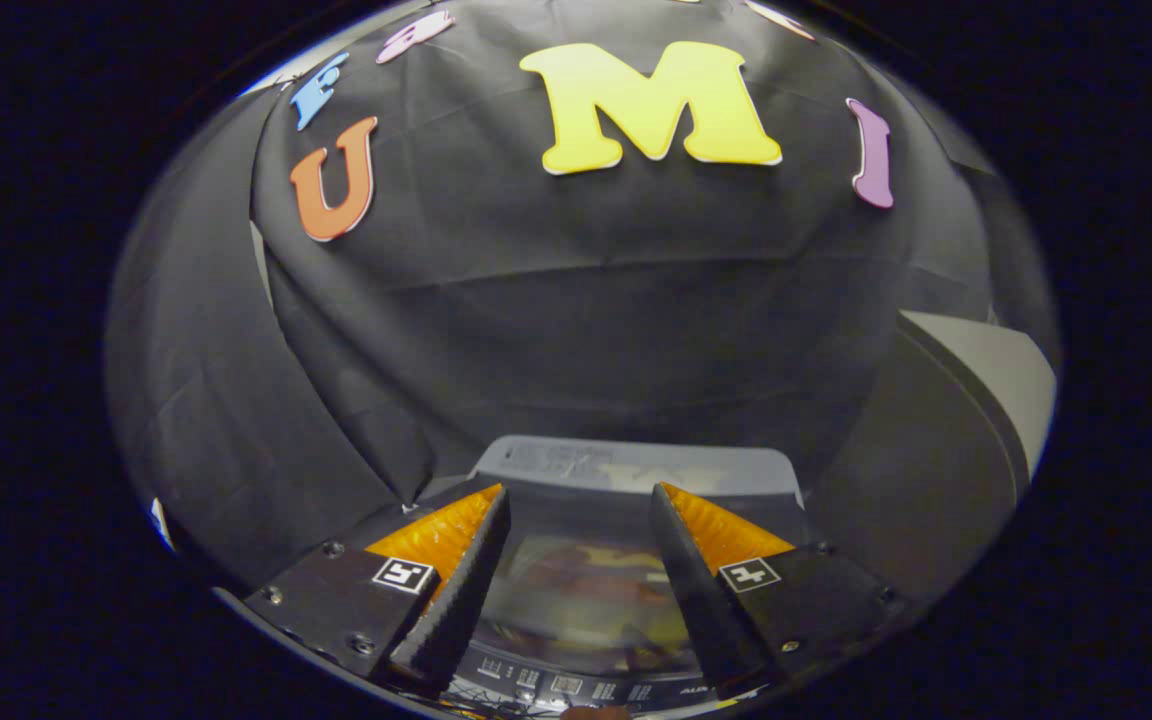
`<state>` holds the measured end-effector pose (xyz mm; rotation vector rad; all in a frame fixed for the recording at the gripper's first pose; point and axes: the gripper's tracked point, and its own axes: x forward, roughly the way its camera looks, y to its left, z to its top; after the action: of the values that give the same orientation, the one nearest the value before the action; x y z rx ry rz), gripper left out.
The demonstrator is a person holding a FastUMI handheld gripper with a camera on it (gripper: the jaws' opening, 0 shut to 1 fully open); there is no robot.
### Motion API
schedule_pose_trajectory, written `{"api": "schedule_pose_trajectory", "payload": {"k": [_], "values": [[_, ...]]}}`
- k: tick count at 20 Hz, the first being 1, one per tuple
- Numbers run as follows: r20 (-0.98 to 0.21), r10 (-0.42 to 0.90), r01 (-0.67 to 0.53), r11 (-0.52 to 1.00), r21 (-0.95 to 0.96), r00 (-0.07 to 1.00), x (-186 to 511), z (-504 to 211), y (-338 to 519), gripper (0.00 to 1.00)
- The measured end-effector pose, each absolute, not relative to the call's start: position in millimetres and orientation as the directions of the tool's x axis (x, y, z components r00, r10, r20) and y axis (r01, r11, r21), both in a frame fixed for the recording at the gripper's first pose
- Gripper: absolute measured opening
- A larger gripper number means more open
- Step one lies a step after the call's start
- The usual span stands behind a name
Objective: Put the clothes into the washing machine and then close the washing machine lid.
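We see gripper (576, 560) with 2 fingers spread, nothing between. Washing machine (636, 465) just below and ahead; glass lid (581, 600) looks down already, reflecting wall. Clothes: cannot tell, maybe inside. We judge gripper hangs clear because task near done.

The gripper (576, 495) hangs above the washing machine lid (586, 590), looking forward and slightly down over it. Its two fingers (456, 590) are spread well apart with nothing between them. Neither finger touches the lid, and their tips reach toward the machine's rear edge.
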<state>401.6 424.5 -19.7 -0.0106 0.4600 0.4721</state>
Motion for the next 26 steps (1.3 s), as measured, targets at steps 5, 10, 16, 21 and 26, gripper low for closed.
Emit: {"api": "schedule_pose_trajectory", "payload": {"k": [5, 10, 16, 21, 26], "values": [[-0.452, 0.42, -0.446, 0.893, 0.054, 0.787, 380, -34, 405, 0.9], [-0.371, 0.444, -0.461, 0.886, 0.046, 0.815, 337, -3, 369, 0.89], [-0.28, 0.421, -0.428, 0.903, 0.038, 0.863, 254, 18, 274, 0.89], [-0.256, 0.363, -0.366, 0.93, 0.038, 0.896, 173, 17, 186, 0.89], [-0.229, 0.311, -0.307, 0.95, 0.053, 0.922, 113, 7, 111, 0.89]]}}
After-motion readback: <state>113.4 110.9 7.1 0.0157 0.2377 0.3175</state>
